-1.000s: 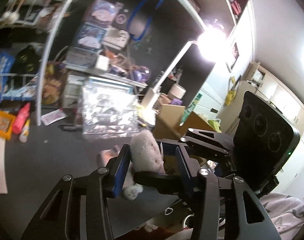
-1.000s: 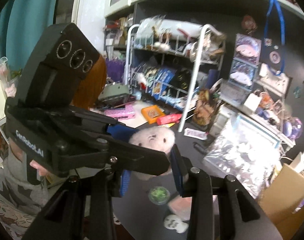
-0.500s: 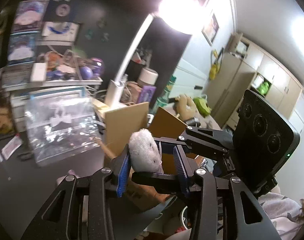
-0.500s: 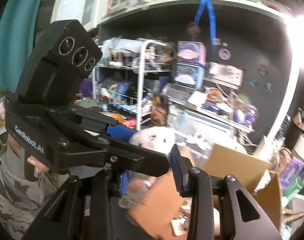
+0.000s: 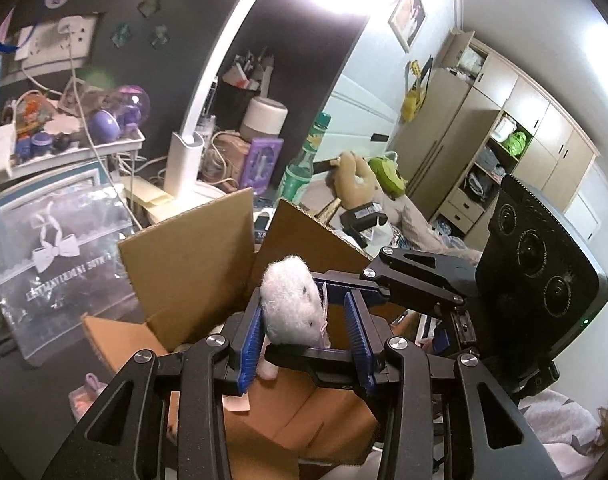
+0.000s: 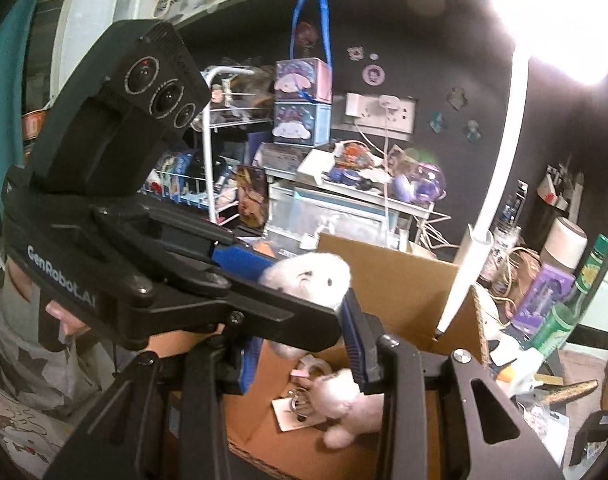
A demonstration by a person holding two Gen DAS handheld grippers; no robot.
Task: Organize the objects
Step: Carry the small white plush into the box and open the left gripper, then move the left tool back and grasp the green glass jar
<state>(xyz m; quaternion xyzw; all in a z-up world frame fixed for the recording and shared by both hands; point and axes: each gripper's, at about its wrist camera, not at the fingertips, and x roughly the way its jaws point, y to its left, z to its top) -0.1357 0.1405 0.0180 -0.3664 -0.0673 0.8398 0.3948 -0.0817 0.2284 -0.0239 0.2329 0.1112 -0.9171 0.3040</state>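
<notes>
Change since earlier: both grippers have swung with the plush toy from above the dark desk to above the open cardboard box; the wire rack has slid out of the left view.
Plush toy point(image 5: 294, 304): small, white, fluffy; held in the air over the box opening, at the centre of both views.
Left gripper point(image 5: 304, 344): blue pads on either side of the toy; the toy touches the pad at 9 o'clock, a gap shows at the 3 o'clock pad.
Right gripper point(image 6: 302, 344): clenched on the toy, its blue pads pressed to both flanks.
Cardboard box point(image 6: 404, 284): flaps up, under the toy; another pale plush point(image 6: 346, 404) lies inside at 6 o'clock.
Desk lamp point(image 5: 184, 160): white, at 11 o'clock behind the box.
Clear pouch point(image 5: 60, 256): at 9 o'clock, beside the box.
</notes>
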